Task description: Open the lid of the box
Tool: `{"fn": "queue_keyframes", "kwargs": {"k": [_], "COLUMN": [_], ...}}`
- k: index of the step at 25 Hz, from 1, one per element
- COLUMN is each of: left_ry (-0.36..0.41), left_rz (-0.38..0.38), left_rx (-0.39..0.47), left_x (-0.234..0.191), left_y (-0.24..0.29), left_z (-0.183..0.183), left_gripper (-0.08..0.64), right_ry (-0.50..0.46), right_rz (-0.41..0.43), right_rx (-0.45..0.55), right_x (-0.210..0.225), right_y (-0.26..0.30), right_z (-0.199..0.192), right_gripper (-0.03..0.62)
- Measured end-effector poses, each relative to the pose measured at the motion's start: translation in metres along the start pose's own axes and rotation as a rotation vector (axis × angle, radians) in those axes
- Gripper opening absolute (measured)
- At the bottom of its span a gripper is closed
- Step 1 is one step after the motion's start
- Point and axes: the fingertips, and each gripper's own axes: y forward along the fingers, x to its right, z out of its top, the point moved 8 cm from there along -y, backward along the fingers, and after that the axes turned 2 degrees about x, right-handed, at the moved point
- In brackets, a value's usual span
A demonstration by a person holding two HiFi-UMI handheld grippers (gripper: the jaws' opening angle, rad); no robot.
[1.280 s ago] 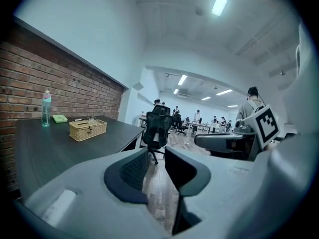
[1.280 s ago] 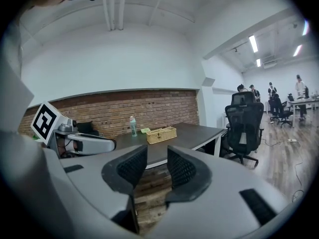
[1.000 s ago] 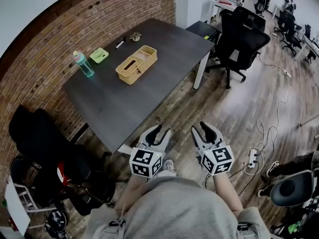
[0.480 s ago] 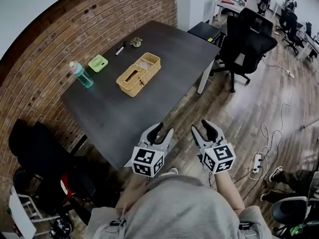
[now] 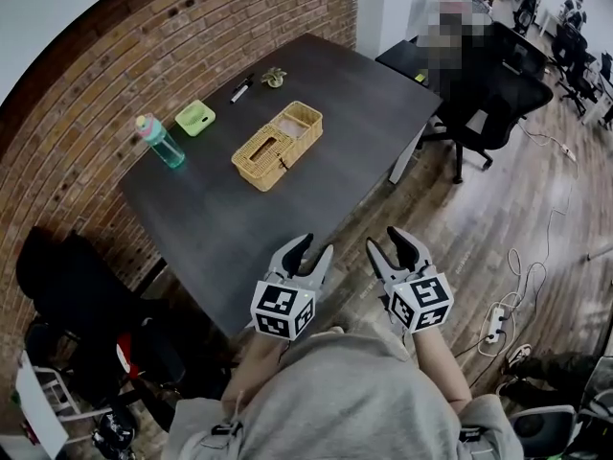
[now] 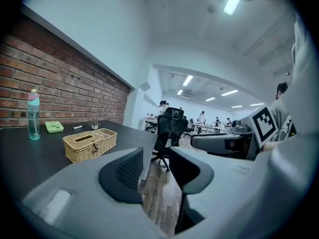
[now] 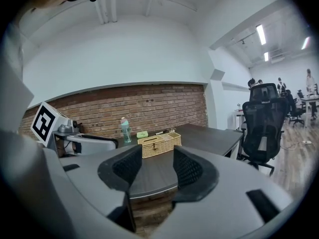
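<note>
In front of the person, a big dark tabletop (image 5: 230,209) stands next to a brick wall (image 5: 105,75). A wood floor (image 5: 460,228) runs around it, and a black chair (image 5: 508,94) waits at the far end.

The person stands off the near corner of the tabletop, not yet close to it. The left gripper (image 5: 311,249) and the right gripper (image 5: 391,241) are held side by side, low and close to the body, over the floor. Both point toward the tabletop. Their jaws have just been opening and now stand wide apart. Nothing is between them, so both hold nothing. I think they are open early so they are ready to take hold when they get there.

The box (image 5: 277,146) is a woven one. It sits near the middle of the tabletop, well apart from both grippers. The half nearer the bottle has a flat woven top with a slot, and it lies down flat. The other half looks open at the top. A small dark clasp (image 5: 284,158) shows on the long side that faces the person. That side is likely the one to lift from.

A bottle (image 5: 158,140) stands upright nearer the wall. A green dish (image 5: 195,117) lies just beside it, and a pen (image 5: 241,87) lies farther back. They are all apart from the box, so there is room around it to work.
</note>
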Motion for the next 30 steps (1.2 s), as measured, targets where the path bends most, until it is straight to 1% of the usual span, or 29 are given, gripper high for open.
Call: {"fn": "queue_keyframes", "kwargs": {"k": [5,9,15,21,30], "left_ry": [-0.024,-0.043,-0.068,-0.072,-0.11], "left_rz": [0.044,0.09,0.181,0.274,0.43], "left_rx": [0.0,0.012,0.036,0.057,0.087], "left_x": [-0.012,-0.026,-0.051,-0.071,-0.115], "left_y": [0.004,0.009,0.027,0.049,0.076], "left_z": [0.001,0.002,0.004,0.017,0.038], "left_gripper": [0.156,0.156,0.156,0.156,0.156], "right_ry": [-0.003,-0.009,-0.025,-0.046,-0.081], "right_rz": [0.043,0.083,0.165,0.255,0.392], "right_rx": [-0.026,-0.027,-0.026,-0.034,-0.052], "right_x": [0.003,0.008,0.022,0.04,0.058], "right_y": [0.018,0.04,0.083,0.133,0.214], "right_z": [0.002,0.005,0.013,0.03,0.056], "right_gripper": [0.193,0.195,0.193,0.193,0.193]}}
